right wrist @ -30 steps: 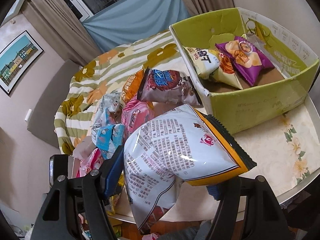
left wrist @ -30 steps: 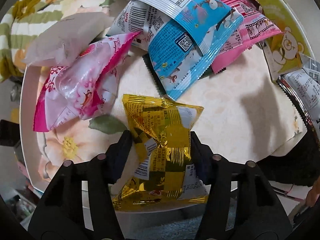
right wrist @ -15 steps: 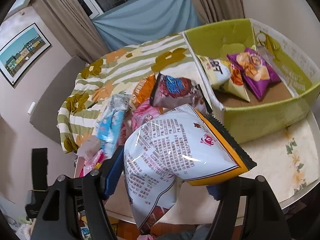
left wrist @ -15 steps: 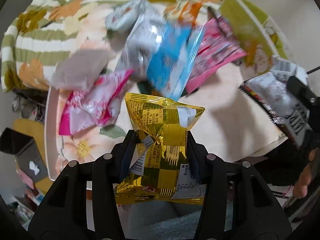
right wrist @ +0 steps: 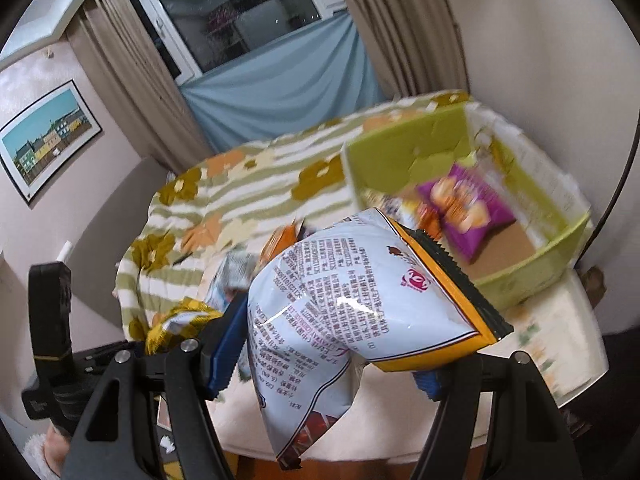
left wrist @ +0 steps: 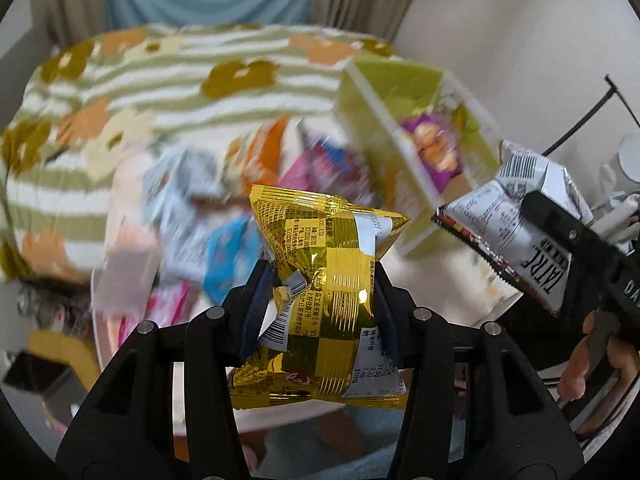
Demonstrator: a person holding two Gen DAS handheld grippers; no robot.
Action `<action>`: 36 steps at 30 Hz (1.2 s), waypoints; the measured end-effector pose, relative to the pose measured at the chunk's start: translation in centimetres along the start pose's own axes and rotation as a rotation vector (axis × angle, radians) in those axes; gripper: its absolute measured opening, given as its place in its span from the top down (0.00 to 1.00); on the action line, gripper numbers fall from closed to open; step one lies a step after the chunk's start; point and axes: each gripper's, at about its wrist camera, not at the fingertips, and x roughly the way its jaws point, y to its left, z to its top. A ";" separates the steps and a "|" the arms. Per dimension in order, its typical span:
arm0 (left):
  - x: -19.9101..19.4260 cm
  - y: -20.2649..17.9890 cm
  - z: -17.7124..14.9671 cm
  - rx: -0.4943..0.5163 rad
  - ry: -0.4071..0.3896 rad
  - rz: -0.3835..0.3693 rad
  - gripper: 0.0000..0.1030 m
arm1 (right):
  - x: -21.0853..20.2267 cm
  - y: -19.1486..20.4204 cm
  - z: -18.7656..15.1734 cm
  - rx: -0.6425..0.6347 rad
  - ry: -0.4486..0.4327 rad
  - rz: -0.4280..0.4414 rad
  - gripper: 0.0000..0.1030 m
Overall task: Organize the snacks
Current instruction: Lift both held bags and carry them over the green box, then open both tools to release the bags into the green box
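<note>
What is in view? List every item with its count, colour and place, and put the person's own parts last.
gold packet: 1, gold with white label, clamped in left tongs
white bag: 1, white with orange and black edge, clamped in right tongs
box: 1, lime green, on the table's far right
purple packet: 1, purple, inside the box
loose packets: several, blue, pink, orange, grey; blurred, count unclear, on the table left of the box
blanket: 1, green and white stripes with flowers, behind the table
picture: 1, framed, on the left wall
window: 1, dark, above a blue cloth
left tongs: 1, black, shut on gold packet
right tongs: 1, black with blue pads, shut on white bag
hand: 1, on the right tongs' handle
</note>
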 end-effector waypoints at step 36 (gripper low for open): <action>10.4 -18.4 9.5 0.018 -0.062 0.221 0.05 | 2.7 -18.4 10.4 -0.203 0.180 0.041 0.35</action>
